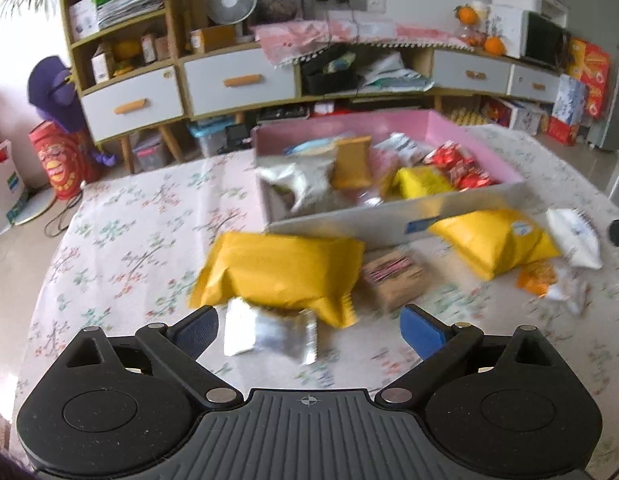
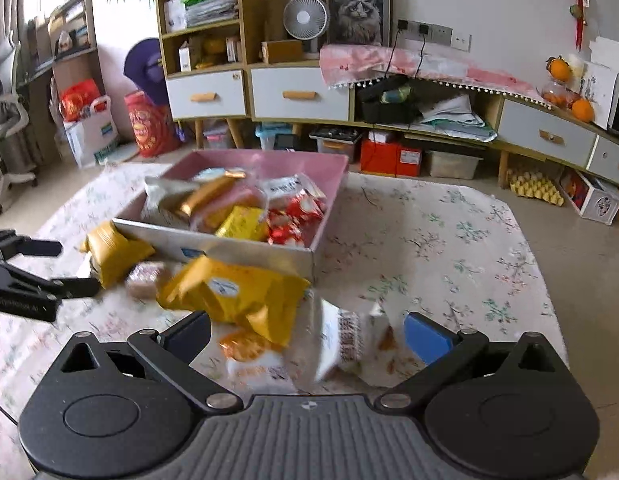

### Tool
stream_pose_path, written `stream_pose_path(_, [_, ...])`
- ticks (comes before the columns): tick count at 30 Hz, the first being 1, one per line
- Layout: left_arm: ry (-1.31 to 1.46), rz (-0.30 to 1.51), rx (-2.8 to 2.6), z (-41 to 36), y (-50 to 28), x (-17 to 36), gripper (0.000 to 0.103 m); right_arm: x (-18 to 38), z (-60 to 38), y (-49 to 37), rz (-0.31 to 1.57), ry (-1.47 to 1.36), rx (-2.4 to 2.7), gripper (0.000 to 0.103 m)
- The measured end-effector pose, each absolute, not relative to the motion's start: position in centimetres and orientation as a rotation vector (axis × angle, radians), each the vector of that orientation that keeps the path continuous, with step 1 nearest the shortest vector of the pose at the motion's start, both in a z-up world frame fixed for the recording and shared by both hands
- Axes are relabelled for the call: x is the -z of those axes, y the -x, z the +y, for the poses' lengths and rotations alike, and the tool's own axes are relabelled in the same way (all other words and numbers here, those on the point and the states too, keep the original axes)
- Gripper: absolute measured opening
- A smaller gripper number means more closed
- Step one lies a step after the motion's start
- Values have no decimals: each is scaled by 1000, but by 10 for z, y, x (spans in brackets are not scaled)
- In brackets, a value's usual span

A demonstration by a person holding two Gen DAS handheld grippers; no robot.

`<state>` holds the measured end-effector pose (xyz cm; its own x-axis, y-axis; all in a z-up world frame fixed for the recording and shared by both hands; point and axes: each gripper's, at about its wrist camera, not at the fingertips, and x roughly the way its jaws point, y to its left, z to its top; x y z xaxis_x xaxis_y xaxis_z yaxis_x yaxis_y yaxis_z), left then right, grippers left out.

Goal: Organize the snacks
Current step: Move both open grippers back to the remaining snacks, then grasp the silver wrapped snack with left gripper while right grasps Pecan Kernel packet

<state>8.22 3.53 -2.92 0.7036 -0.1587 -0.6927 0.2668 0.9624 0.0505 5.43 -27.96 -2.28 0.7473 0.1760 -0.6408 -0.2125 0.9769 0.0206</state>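
Note:
A pink box (image 1: 441, 124) (image 2: 337, 176) holding several snack packs stands on the flowered tablecloth. In front of it lie loose packs. My left gripper (image 1: 309, 330) is open, with a small silver pack (image 1: 269, 332) between its fingers and a big yellow bag (image 1: 281, 268) just beyond. A brown pack (image 1: 393, 276) and a second yellow bag (image 1: 497, 240) lie to the right. My right gripper (image 2: 307, 334) is open over a white pack (image 2: 345, 344) and an orange-white pack (image 2: 249, 354), with a yellow bag (image 2: 237, 292) ahead. The left gripper also shows in the right wrist view (image 2: 75, 268).
A white pack (image 1: 577, 236) and an orange pack (image 1: 537, 278) lie at the table's right side. A low cabinet with drawers (image 2: 301, 96) stands behind the table, with boxes and bins on the floor beneath it. The table's right part (image 2: 449, 248) carries only cloth.

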Motion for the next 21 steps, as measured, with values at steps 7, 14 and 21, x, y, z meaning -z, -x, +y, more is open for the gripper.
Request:
stream_pose_path(7, [-123, 809, 279, 58, -92, 42, 99, 34, -290, -63, 756, 60, -141, 84])
stream_pose_path(14, [-133, 832, 290, 70, -105, 53, 96, 52, -292, -77, 855, 87, -97, 84])
stream_pose_path(21, [-105, 861, 295, 70, -115, 57, 74, 64, -290, -91, 885, 104, -91, 83])
